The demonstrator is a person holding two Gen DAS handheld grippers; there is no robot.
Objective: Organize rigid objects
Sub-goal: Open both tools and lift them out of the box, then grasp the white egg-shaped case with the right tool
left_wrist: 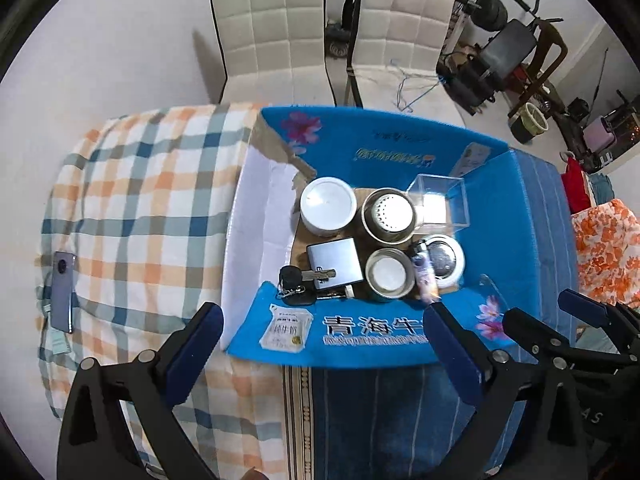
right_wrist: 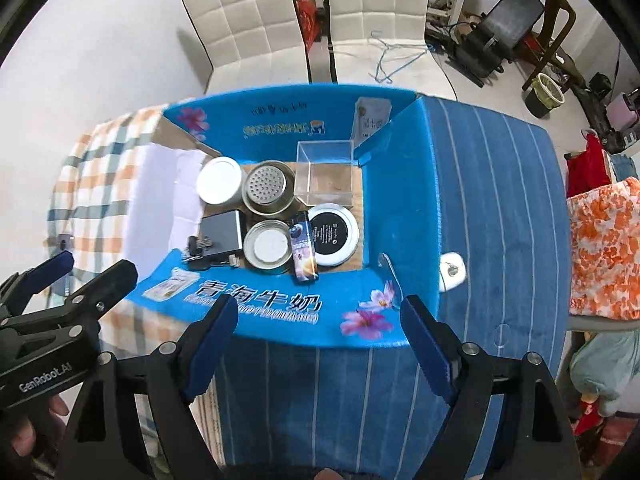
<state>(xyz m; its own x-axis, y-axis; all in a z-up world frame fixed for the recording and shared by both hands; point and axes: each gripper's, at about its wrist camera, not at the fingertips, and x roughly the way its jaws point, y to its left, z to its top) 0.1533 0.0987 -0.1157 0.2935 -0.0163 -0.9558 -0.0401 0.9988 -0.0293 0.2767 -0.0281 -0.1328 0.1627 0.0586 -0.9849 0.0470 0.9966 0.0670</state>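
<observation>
An open blue cardboard box (left_wrist: pixel 360 332) (right_wrist: pixel 280 304) stands on the table. Inside it are a white lidded jar (left_wrist: pixel 328 204), a metal tin with a perforated insert (left_wrist: pixel 390 214), a clear plastic box (right_wrist: pixel 326 172), a silver case (left_wrist: pixel 334 260), keys (left_wrist: pixel 296 280), a small round tin (right_wrist: pixel 267 246), a patterned lighter (right_wrist: pixel 302 250) and a black-topped round tin (right_wrist: pixel 334 234). My left gripper (left_wrist: pixel 322 344) hangs open above the box's near flap, with nothing between its fingers. My right gripper (right_wrist: pixel 320 338) is open beside it, also empty, pointing down at the box.
A checked cloth (left_wrist: pixel 140 200) covers the table's left part and a blue striped cloth (right_wrist: pixel 492 220) the right. A phone (left_wrist: pixel 62 292) lies at the far left, a small white object (right_wrist: pixel 452 270) right of the box. Two white chairs (left_wrist: pixel 272 36) stand behind the table.
</observation>
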